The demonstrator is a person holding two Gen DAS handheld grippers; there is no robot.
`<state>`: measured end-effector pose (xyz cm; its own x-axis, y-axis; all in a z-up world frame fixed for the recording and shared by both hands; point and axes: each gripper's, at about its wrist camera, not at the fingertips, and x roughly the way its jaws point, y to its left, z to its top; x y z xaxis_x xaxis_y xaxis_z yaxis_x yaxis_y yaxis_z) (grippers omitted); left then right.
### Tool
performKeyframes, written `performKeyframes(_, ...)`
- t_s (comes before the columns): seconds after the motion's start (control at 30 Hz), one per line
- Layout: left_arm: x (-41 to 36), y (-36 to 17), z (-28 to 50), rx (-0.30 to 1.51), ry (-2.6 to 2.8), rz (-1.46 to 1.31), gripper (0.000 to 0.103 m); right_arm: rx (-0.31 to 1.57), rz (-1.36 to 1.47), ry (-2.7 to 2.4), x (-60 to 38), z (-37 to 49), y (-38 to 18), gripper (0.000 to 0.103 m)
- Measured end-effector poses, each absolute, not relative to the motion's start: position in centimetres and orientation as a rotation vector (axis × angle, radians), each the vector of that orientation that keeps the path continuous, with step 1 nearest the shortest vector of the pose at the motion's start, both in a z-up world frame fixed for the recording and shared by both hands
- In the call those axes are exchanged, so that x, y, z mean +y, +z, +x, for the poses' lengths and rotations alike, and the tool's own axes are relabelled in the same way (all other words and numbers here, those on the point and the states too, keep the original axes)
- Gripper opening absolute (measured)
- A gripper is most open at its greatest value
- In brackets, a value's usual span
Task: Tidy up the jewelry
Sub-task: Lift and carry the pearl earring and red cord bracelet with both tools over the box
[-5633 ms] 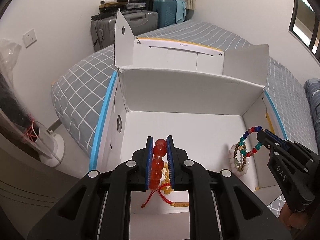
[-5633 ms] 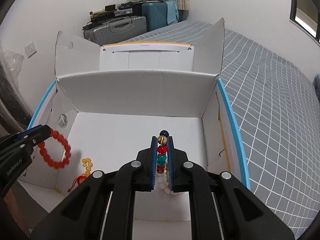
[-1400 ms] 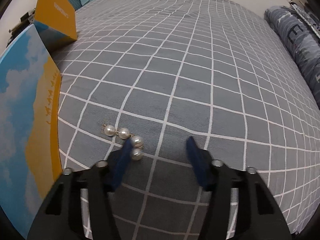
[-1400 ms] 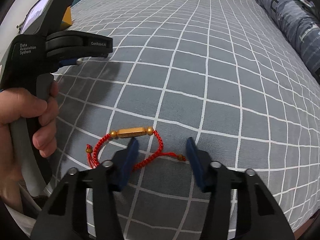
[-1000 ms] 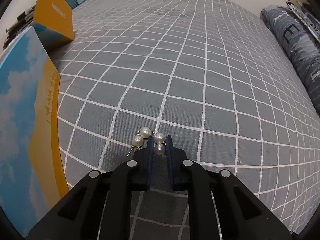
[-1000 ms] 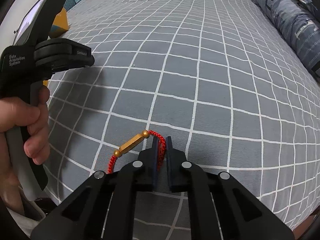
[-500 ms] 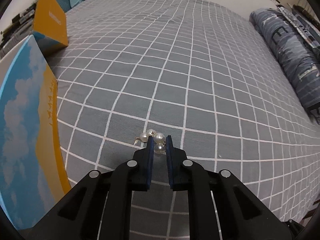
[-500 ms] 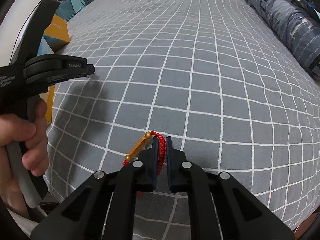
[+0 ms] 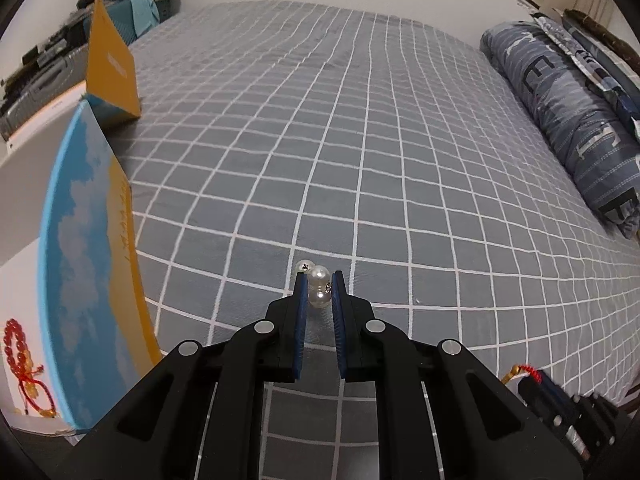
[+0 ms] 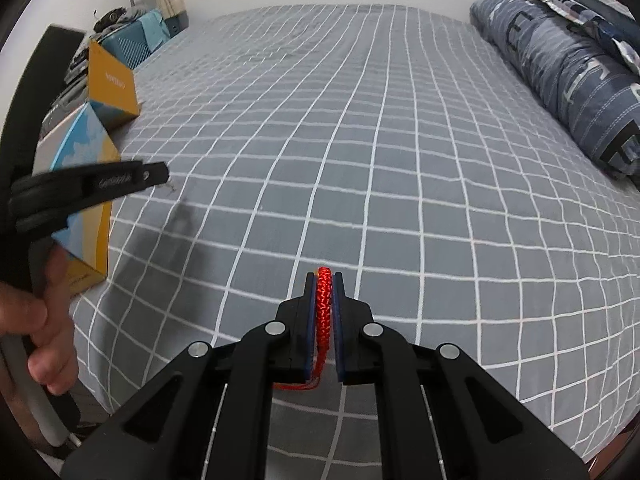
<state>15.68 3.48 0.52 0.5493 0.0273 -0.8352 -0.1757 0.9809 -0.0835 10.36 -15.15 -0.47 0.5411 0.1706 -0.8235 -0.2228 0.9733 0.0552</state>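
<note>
My left gripper is shut on a pearl earring set and holds it above the grey checked bed. My right gripper is shut on a red braided cord bracelet, also lifted off the bed; its gold bar and the gripper's tip show in the left wrist view. The left gripper appears at the left of the right wrist view. The open cardboard box stands to the left. A red bead bracelet lies inside it.
The grey checked bedspread stretches ahead. A rolled blue quilt lies along the right side. The box's orange flap sticks up at the far left, with suitcases behind it. The bed's near edge is just below the grippers.
Both grippers closed on their pieces about a second ago and have since lifted them off the bed. The views now sit higher, and the box interior has come into the left view.
</note>
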Motion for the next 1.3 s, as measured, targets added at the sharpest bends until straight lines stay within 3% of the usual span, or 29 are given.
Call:
performKeyframes(0.9, 4.2, 7.0, 10.6, 0.841, 0.038, -0.115, 0.011, 0.756, -0.041, 0.175, -13.4, 13.0, 6.1, 0.007)
performKeyframes(1.3, 7.2, 9.4, 8.4, 0.79, 0.075, -0.142, 0.011, 0.695, -0.081, 0.241, -7.1, 12.9, 8.6, 0.007)
